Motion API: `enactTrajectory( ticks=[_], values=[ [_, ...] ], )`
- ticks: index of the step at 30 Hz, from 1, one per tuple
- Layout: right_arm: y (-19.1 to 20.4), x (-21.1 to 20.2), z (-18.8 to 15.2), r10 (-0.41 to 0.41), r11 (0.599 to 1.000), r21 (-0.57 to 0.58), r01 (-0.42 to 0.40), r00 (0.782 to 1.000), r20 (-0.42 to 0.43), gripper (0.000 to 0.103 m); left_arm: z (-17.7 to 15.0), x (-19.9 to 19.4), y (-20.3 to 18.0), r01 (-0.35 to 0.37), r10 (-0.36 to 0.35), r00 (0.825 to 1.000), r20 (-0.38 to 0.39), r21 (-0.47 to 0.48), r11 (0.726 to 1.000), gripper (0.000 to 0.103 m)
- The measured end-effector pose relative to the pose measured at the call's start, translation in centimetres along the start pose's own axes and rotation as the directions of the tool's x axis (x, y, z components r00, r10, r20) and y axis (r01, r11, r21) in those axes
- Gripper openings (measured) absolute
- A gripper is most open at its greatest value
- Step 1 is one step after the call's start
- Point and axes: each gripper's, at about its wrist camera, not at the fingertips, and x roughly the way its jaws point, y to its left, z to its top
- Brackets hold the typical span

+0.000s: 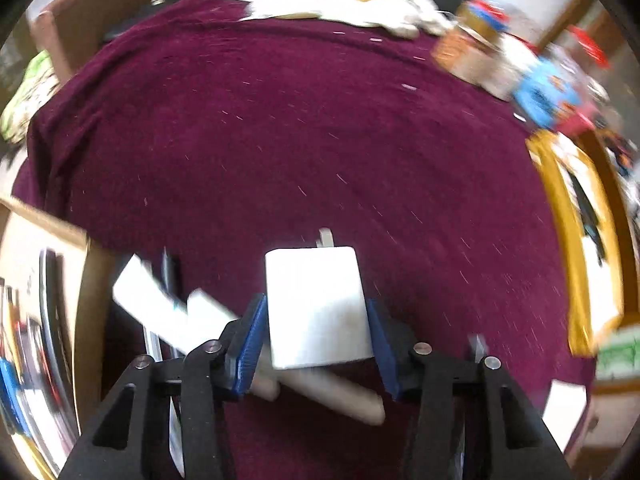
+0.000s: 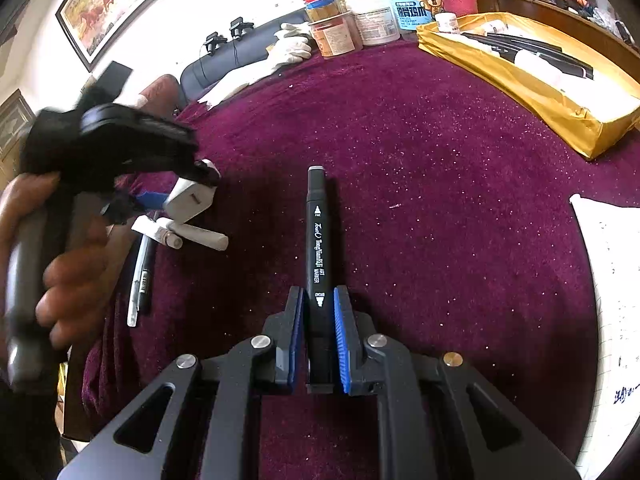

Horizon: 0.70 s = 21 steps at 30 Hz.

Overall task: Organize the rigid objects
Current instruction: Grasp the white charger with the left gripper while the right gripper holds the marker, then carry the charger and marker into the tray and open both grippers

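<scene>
Background of the scene: a counter point(image 2: 440, 200) draped in a maroon cloth, speckled with pale lint. At its far edge lie white gloves point(image 2: 292, 46) and a cluster of plastic jars point(image 2: 360, 20), one bearing a blue cartoon label point(image 2: 416, 4). A framed painting point(image 2: 104, 4) hangs on the wall behind; a lined paper sheet point(image 2: 616, 320) rests at the right edge.

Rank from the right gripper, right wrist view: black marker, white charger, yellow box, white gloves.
1. black marker: clamped in the right gripper.
2. white charger: left, between the left gripper's fingers.
3. yellow box: far right.
4. white gloves: far edge.
</scene>
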Motion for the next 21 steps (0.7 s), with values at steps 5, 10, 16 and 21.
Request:
enactTrajectory(
  ticks=[5, 10, 16, 21],
  values=[
    [0.3, 0.0, 0.0, -0.019, 1.000, -0.018, 0.019, 1.000, 0.003, 0.014, -5.9, -4.3, 0.5, 0.131, -0.131, 0.991, 0.006, 0.054, 0.990, 0.052],
    [1.2, 0.1, -0.3, -0.062, 0.996, -0.065, 0.062, 0.998, 0.011, 0.014, -10.2, -9.8, 4.0, 0.215, -0.218, 0.975, 0.046, 0.061, 0.975, 0.051],
    [0.5, -0.7, -0.1, 0.027, 1.000, -0.007, -0.026, 0.999, 0.034, 0.014, -10.9, -14.9, 11.0, 0.228, -0.226, 0.966, 0.128, 0.001, 0.974, 0.051],
    [5.7, -3.0, 0.4, 0.195, 0.980, -0.056, -0.192, 0.978, 0.072, 0.014, -9.4, -17.5, 17.5, 0.187, -0.168, 0.961, 0.220, -0.066, 0.980, 0.051]
  ],
)
